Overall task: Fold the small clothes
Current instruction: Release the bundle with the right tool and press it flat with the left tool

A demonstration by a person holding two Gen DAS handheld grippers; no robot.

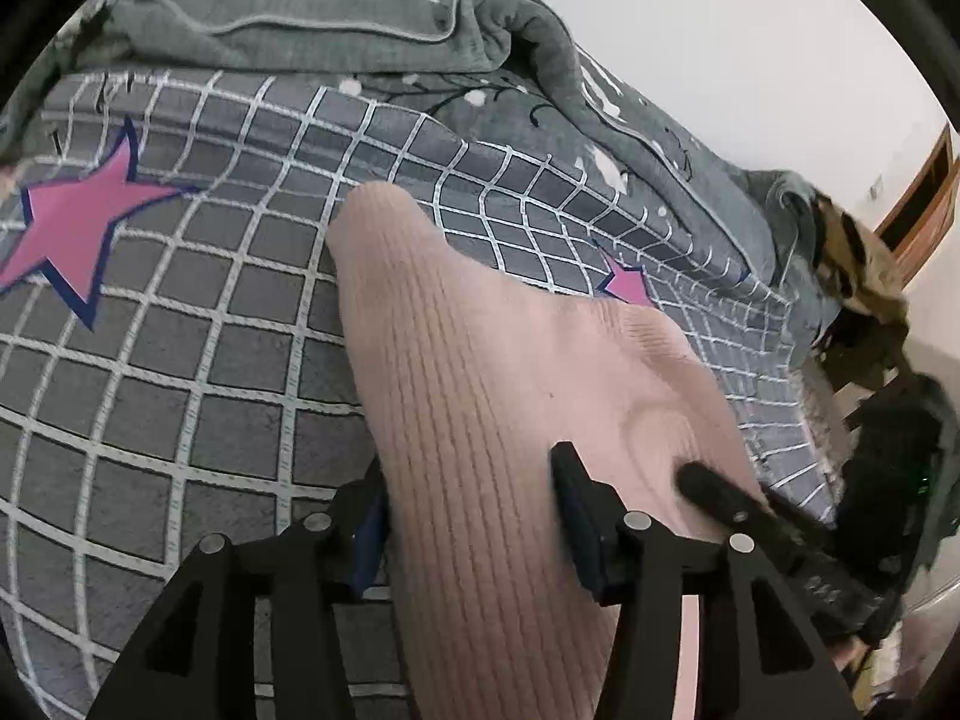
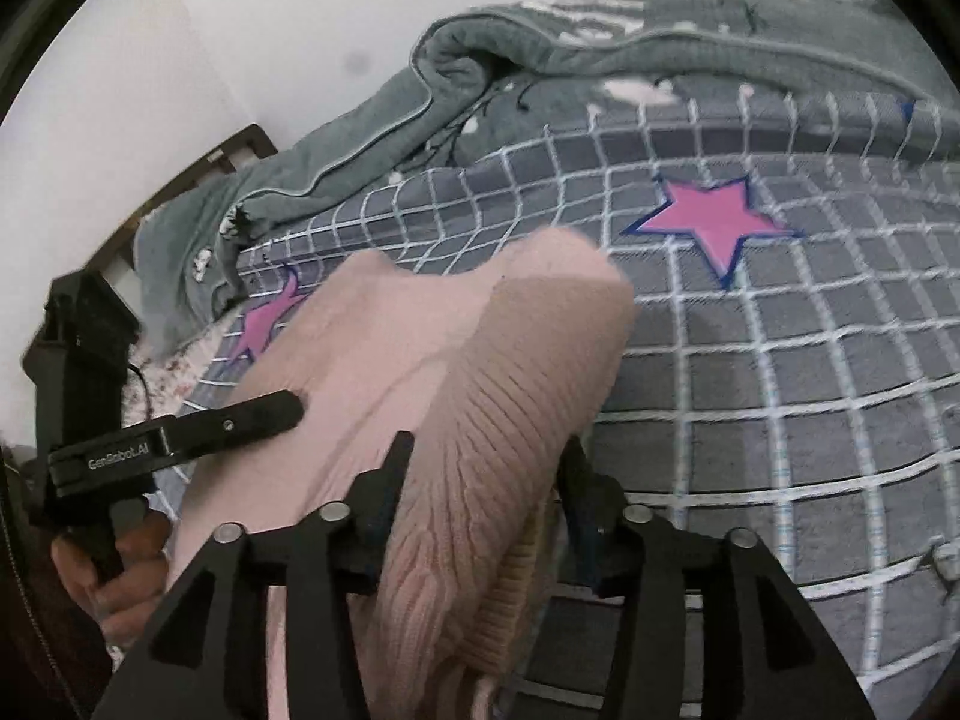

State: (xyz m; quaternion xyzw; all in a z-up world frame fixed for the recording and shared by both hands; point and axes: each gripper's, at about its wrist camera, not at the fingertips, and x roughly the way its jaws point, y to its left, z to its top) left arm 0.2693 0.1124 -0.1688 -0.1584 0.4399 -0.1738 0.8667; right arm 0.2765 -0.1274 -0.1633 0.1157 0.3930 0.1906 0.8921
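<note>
Both claws straddle a pink ribbed knit garment point(image 1: 480, 372) on the bed point(image 1: 180, 396): the left claw point(image 1: 468, 516) and right claw point(image 2: 480, 492) stand partly open, fabric between their jaws. Soft, light and limp, it looks best pinched at an edge. The left claw reads "GenRobot.AI".

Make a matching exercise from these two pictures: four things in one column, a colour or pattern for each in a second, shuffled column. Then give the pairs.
Things
1. garment
2. bedsheet
3. blanket
4. star

Colours
A. plain grey-green, piped edge
B. bright pink, dark blue outline
C. pale pink, ribbed knit
D. grey with white grid lines

Pairs: 1-C, 2-D, 3-A, 4-B
</note>
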